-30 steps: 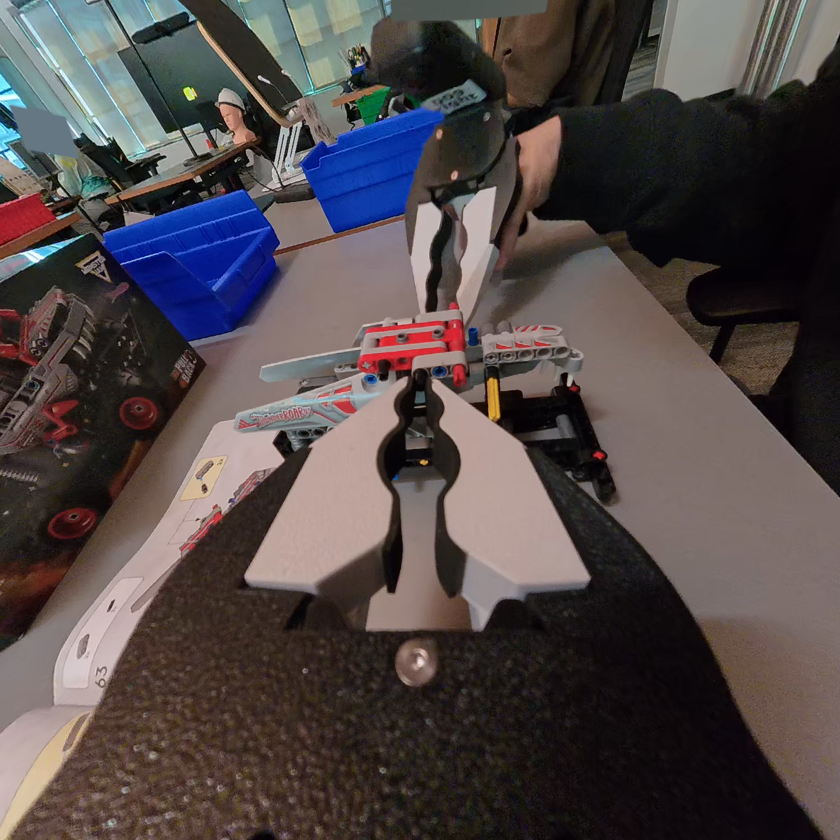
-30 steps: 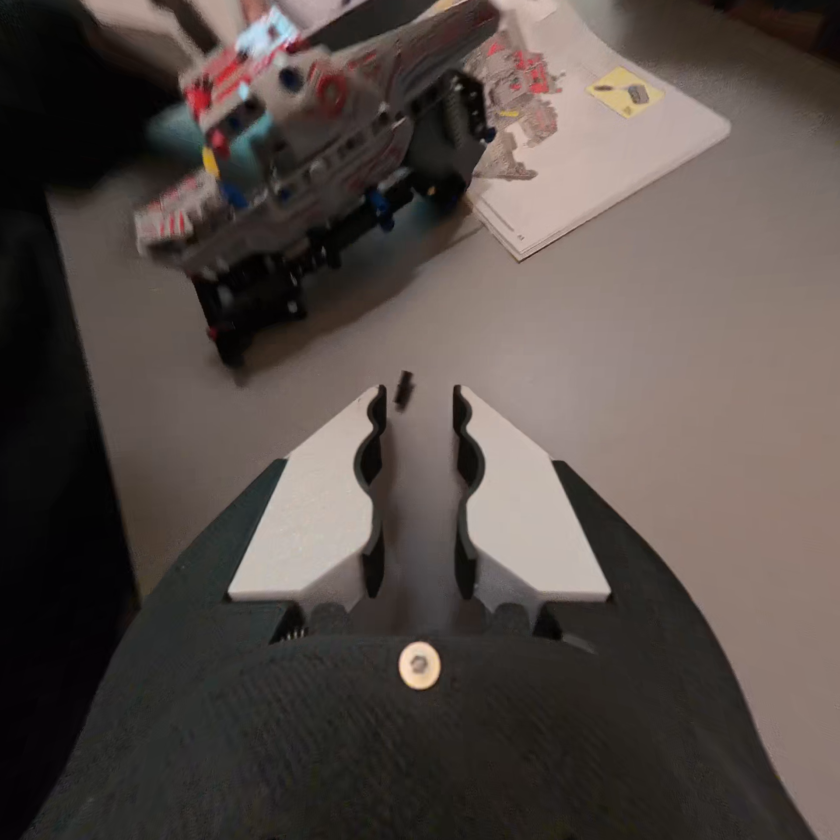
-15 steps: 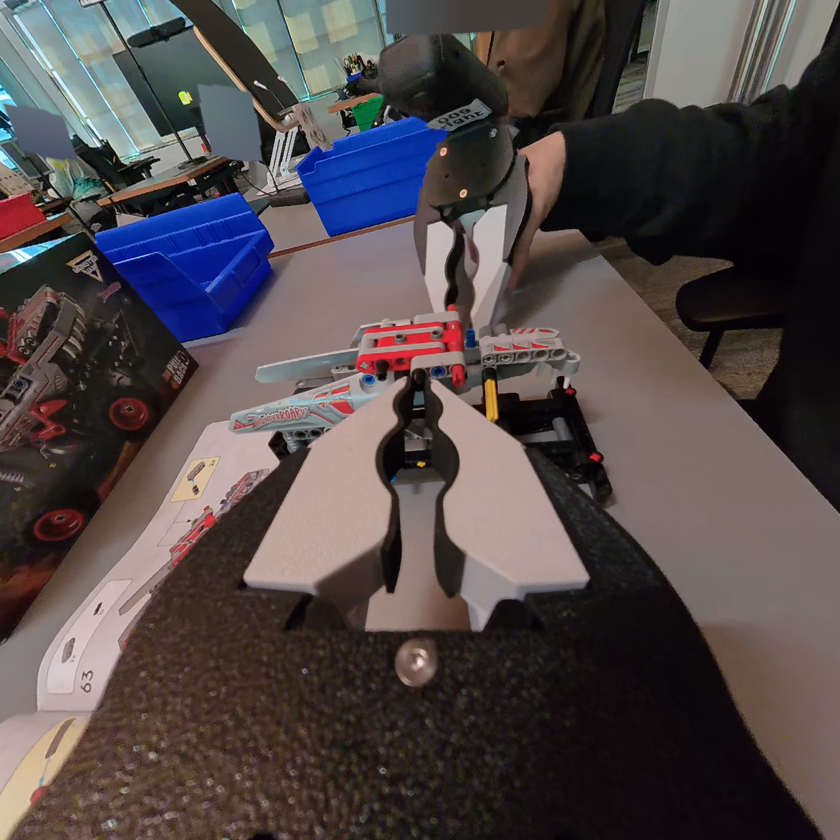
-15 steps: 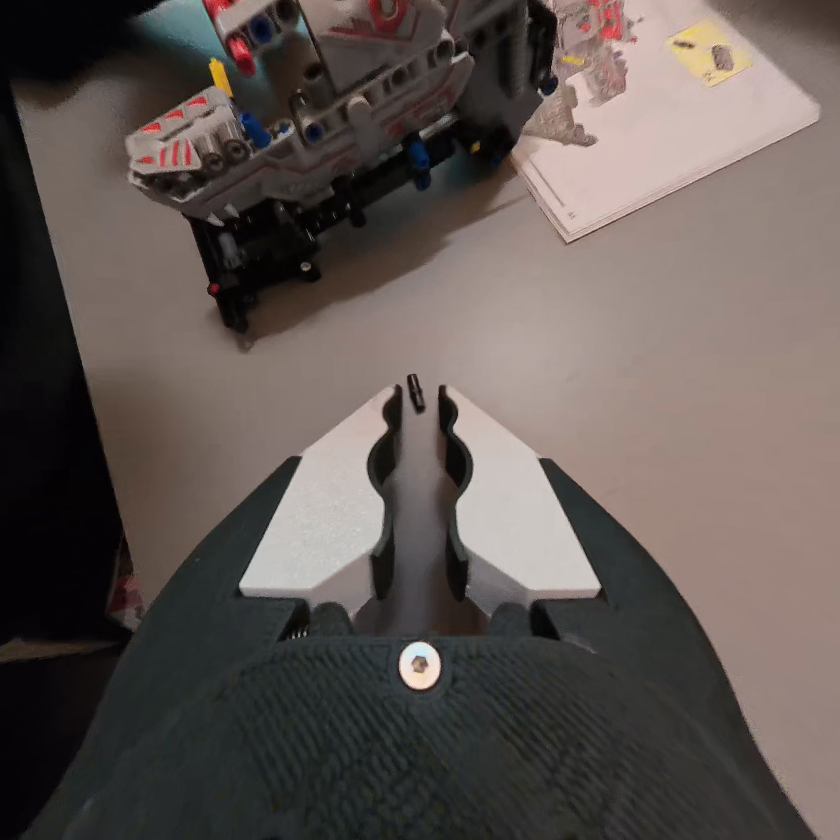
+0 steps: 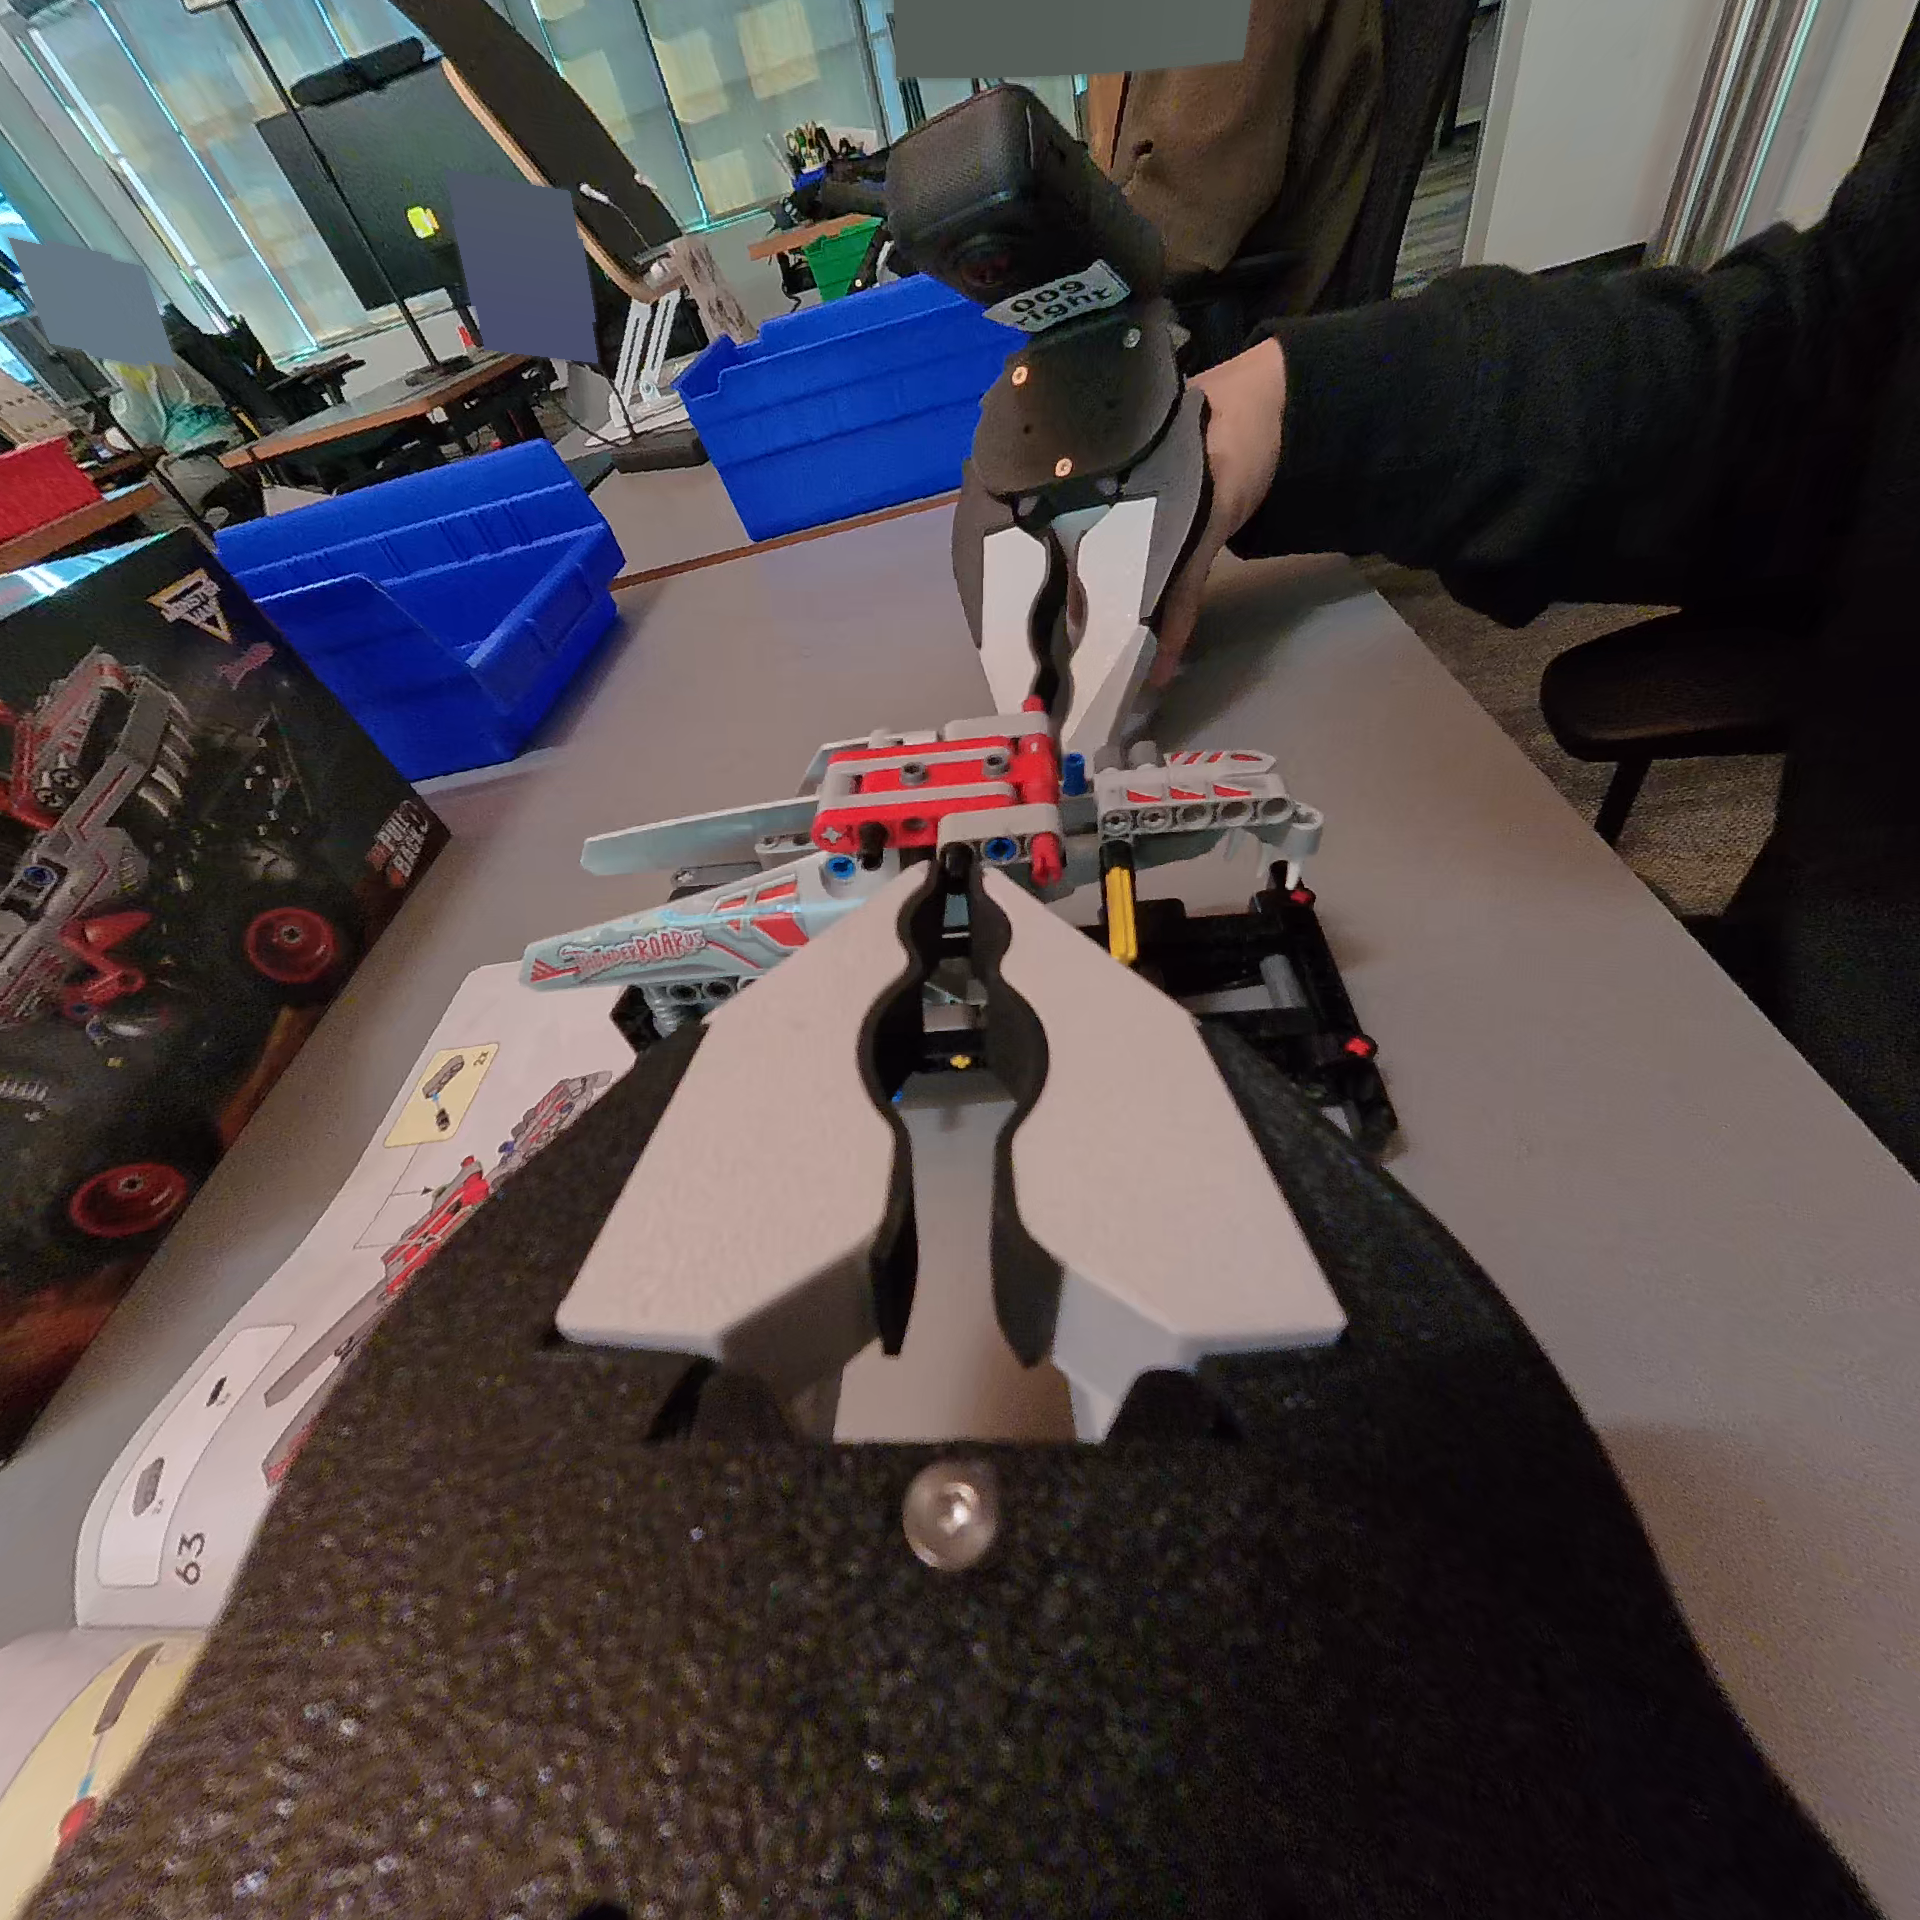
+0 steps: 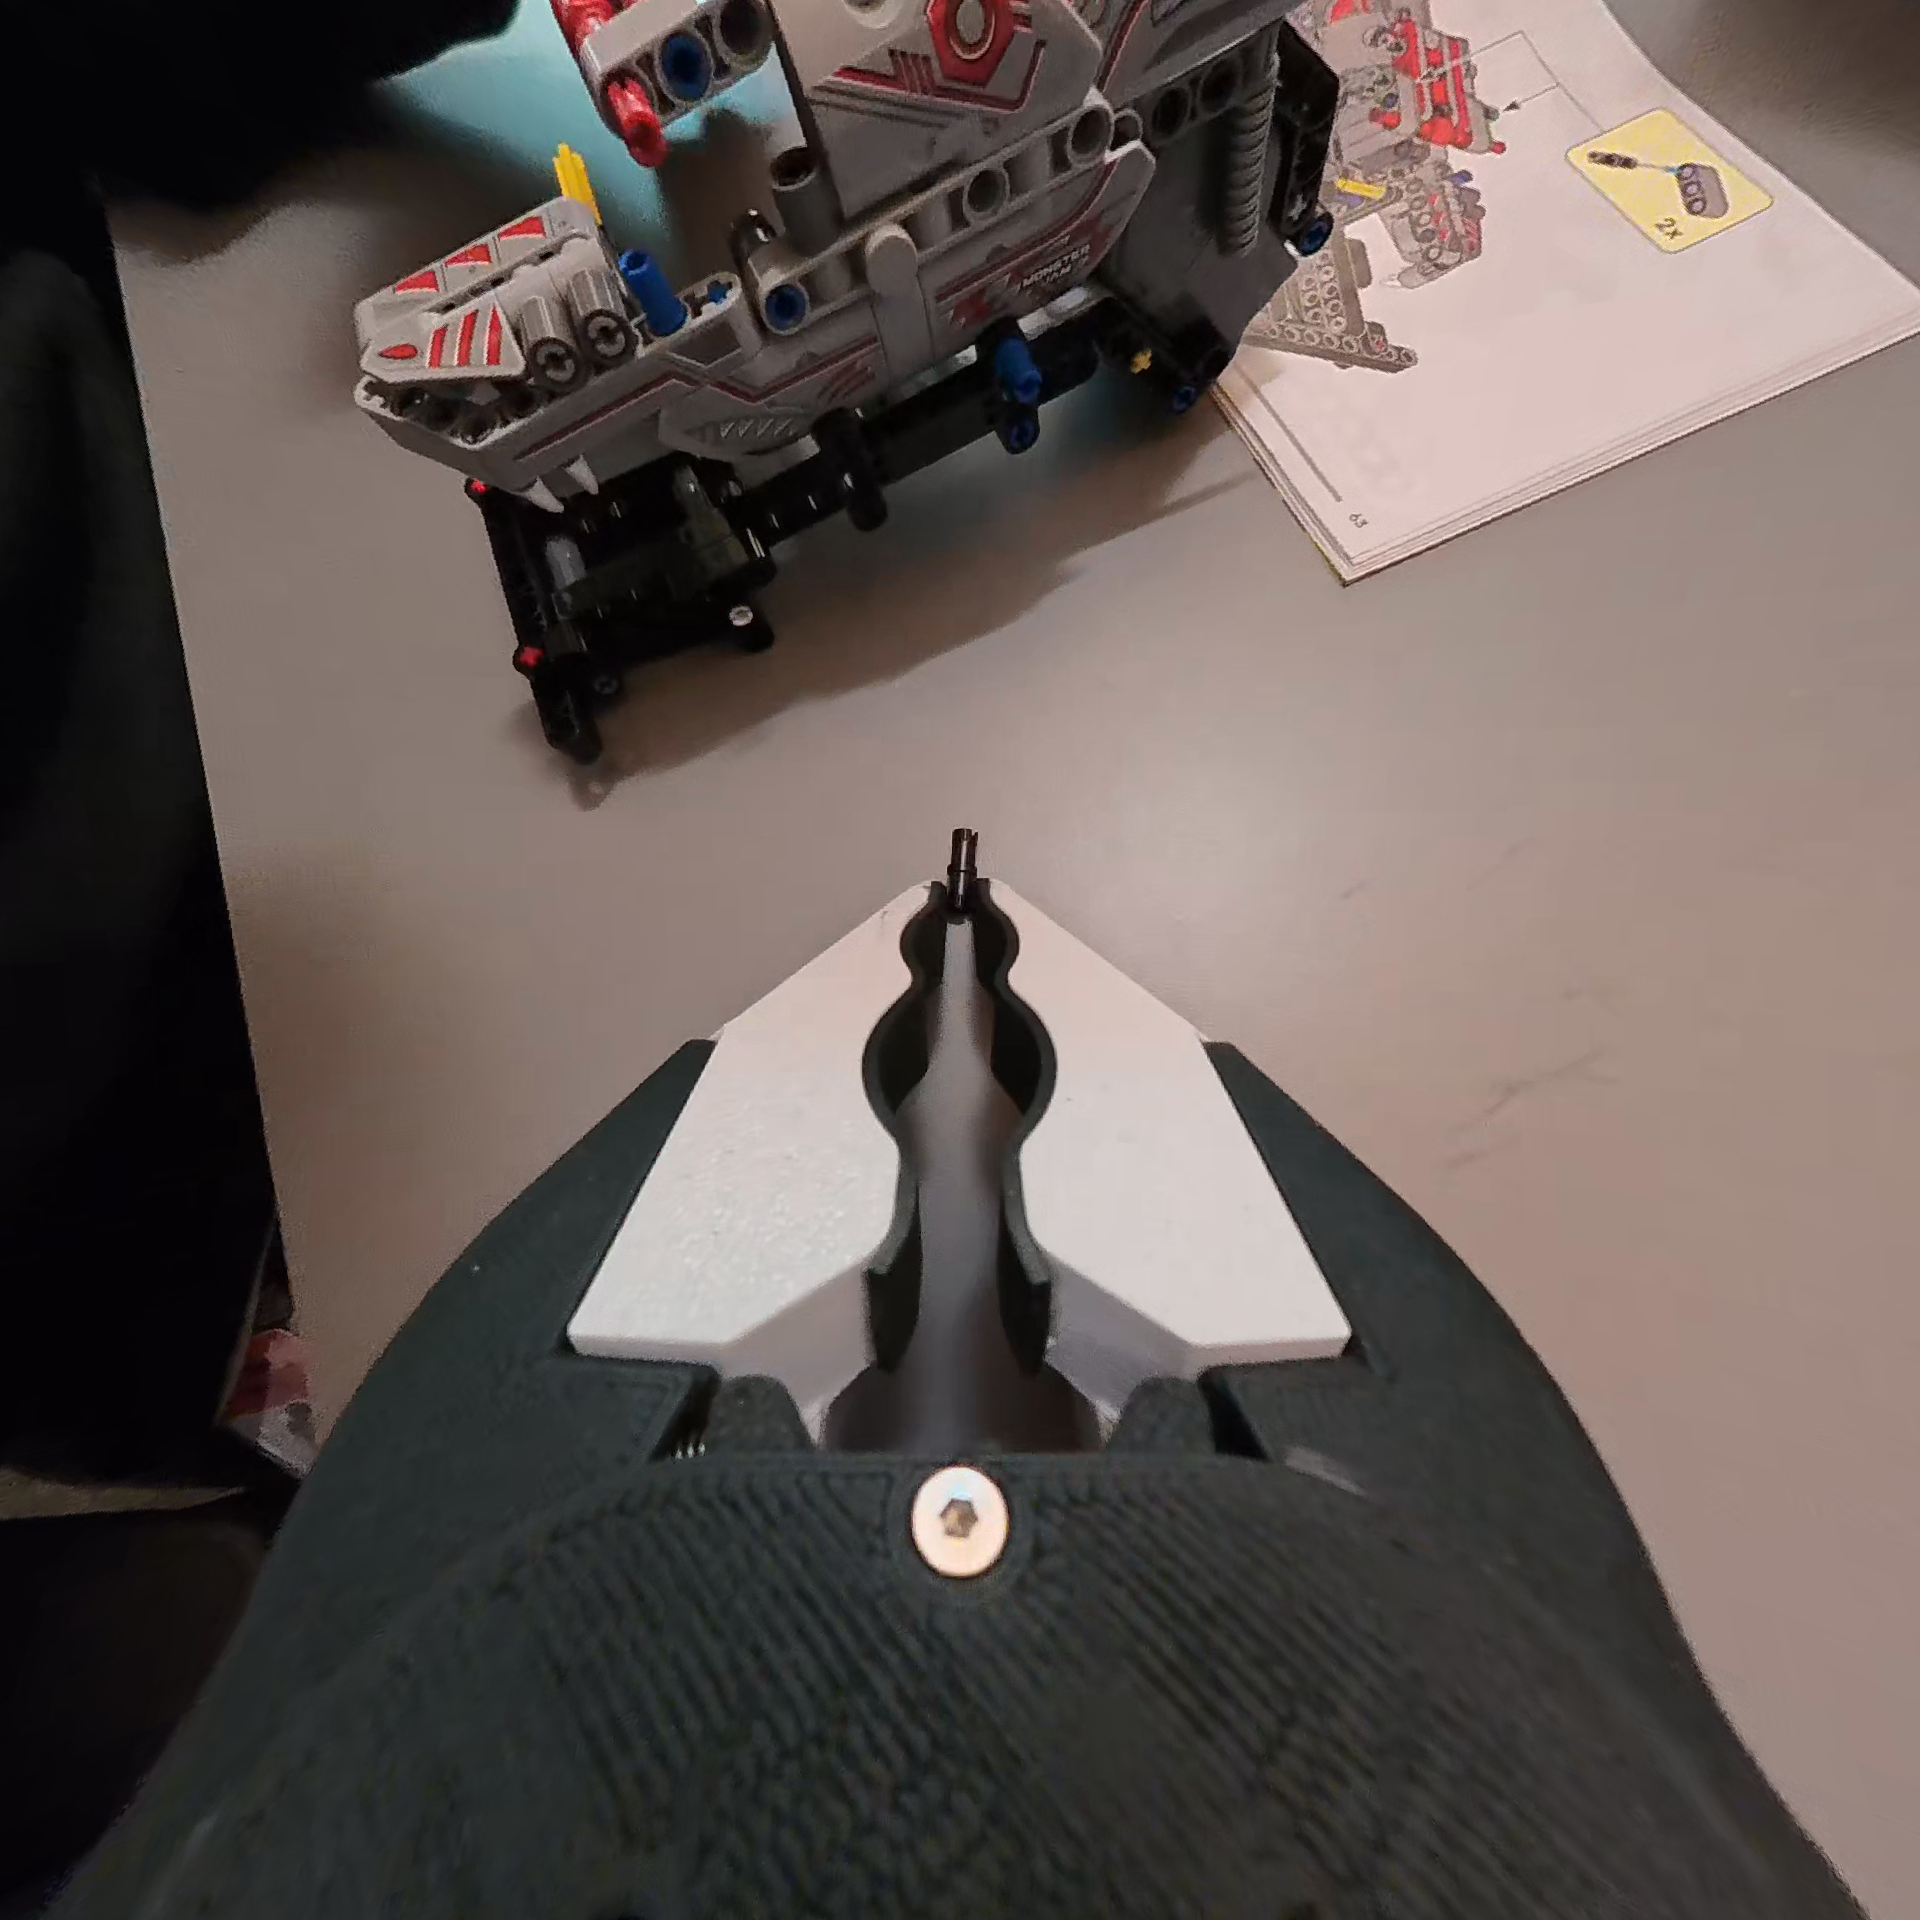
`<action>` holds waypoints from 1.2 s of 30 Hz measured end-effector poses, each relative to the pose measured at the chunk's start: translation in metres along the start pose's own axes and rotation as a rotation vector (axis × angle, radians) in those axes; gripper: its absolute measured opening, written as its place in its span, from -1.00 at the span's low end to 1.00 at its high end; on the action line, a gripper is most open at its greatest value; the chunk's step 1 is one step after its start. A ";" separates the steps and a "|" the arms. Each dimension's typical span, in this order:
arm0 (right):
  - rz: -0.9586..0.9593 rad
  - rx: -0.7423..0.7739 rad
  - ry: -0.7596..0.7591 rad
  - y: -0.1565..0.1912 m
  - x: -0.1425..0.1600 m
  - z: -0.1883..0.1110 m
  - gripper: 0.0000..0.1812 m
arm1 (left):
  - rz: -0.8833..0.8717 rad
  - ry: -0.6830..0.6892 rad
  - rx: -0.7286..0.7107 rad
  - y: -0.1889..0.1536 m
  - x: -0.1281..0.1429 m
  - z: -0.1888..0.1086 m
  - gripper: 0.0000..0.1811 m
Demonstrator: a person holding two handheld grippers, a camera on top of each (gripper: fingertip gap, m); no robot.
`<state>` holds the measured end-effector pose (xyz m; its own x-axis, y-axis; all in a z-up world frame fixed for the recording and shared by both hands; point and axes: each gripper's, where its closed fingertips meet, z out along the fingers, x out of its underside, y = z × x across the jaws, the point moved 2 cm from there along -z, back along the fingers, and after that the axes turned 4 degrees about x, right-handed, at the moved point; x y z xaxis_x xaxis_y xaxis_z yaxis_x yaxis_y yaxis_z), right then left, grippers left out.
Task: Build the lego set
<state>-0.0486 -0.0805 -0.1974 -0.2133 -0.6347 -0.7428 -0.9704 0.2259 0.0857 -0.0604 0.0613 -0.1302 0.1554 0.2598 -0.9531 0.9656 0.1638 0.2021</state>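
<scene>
A partly built lego truck, grey and red on a black chassis, stands mid-table; it also shows in the right wrist view. My left gripper is shut on a black part at the model's near side. My right gripper is shut on a small black pin, which sticks out past the fingertips just above the table. In the left wrist view the right gripper points down at the table just behind the model.
An open instruction booklet lies left of the model, also seen in the right wrist view. The set's box stands at the left. Two blue bins sit behind. A black sleeve reaches in from the right.
My right gripper's fingers have closed from open onto the black pin that lay between them on the table. My left gripper has stayed shut on the model.
</scene>
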 end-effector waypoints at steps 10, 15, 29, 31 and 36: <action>0.006 0.010 -0.010 -0.006 -0.003 0.003 -0.96 | -0.002 0.000 0.002 0.000 0.000 0.000 -0.98; -0.034 0.027 -0.006 -0.007 -0.007 0.008 -0.97 | -0.015 0.003 0.008 -0.001 0.000 0.001 -0.98; -0.600 0.140 -0.330 0.020 -0.097 -0.007 -0.97 | 0.026 0.031 0.005 0.000 -0.001 0.002 -0.99; -0.638 0.158 -0.310 0.021 -0.098 -0.006 -0.97 | 0.027 0.033 0.005 0.000 -0.001 0.002 -0.99; -0.696 0.195 -0.264 0.024 -0.097 -0.003 -0.97 | 0.026 0.040 0.006 0.000 -0.001 0.002 -0.99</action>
<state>-0.0511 -0.0158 -0.1209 0.4969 -0.4866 -0.7185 -0.8285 -0.0195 -0.5597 -0.0598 0.0589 -0.1294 0.1722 0.3015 -0.9378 0.9626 0.1504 0.2251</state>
